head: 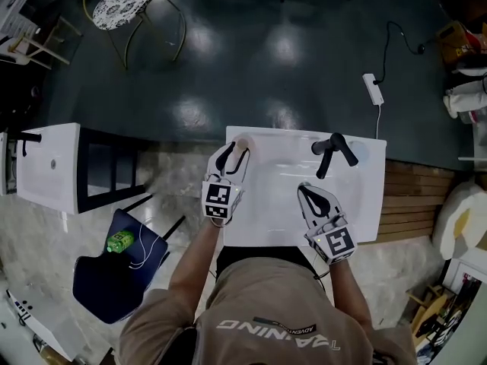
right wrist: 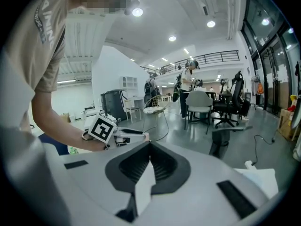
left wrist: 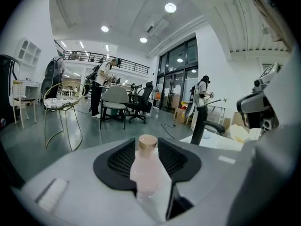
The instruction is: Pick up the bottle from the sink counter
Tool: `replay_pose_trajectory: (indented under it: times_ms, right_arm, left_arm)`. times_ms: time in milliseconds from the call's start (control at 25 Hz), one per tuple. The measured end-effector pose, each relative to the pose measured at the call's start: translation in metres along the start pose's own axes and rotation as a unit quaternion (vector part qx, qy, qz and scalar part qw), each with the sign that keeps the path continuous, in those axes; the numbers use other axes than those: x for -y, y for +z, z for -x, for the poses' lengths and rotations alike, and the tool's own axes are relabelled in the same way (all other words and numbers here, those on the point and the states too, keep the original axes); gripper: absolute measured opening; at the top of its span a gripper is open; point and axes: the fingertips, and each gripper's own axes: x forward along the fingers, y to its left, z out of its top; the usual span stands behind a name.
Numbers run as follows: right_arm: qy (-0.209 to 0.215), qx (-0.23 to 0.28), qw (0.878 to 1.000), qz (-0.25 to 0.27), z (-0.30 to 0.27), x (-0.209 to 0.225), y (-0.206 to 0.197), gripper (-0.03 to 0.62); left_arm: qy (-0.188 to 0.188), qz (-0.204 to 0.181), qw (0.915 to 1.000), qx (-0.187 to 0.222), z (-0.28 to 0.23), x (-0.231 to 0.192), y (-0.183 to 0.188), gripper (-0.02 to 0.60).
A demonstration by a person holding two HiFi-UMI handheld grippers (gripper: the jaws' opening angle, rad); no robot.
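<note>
The pale pink bottle (left wrist: pixel 146 169) with a tan cap stands upright at the far left corner of the white sink counter (head: pixel 280 204), close to its left edge. The left gripper (head: pixel 236 155) reaches over that corner with its jaws spread wide, one on each side of the bottle; in the left gripper view a thin gap shows between each black ribbed pad (left wrist: pixel 122 160) and the cap, so the bottle is flanked but not squeezed. The right gripper (head: pixel 307 189) hovers over the near right part of the counter, its jaws closed together with nothing between them; in the right gripper view the two pads meet in a point. A black faucet (head: pixel 332 150) rises by the far right corner of the counter, well apart from the bottle. On the dark floor beyond the counter's far edge lies a white power strip (head: pixel 372 88). To the left of the counter a green bottle (head: pixel 119 242) lies on a blue chair (head: pixel 106 280)
</note>
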Motion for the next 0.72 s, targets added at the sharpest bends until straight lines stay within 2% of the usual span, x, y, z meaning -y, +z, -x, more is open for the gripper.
replay_pose_trajectory:
  times_ms: [160,320,480,600,720]
  right_arm:
    - [-0.002,-0.037,0.999,-0.001,-0.006,0.004,0.001,0.008]
    - [0.001,-0.018,1.0,-0.003,-0.01,0.009,-0.009,0.008]
    - [0.007,-0.032,0.999,-0.004,-0.013,0.005,-0.016,0.008]
    - [0.008,-0.062,0.998,-0.016,-0.015,0.001,-0.021,0.008]
    - [0.013,-0.054,0.998,-0.015,-0.02,0.002,-0.026,0.008]
  left_arm:
    - [-0.004,-0.002,1.0,-0.005,-0.004,-0.001,-0.01,0.137]
    - [-0.013,-0.006,0.9999,-0.001,-0.011,-0.002,-0.014,0.137]
    - [-0.026,-0.02,0.9994,0.011,-0.019,0.001,-0.015,0.137]
    - [-0.027,-0.03,0.9989,0.025,-0.021,0.002,-0.014,0.137]
    - [-0.02,-0.038,0.9983,0.04,-0.02,0.001,-0.012,0.138]
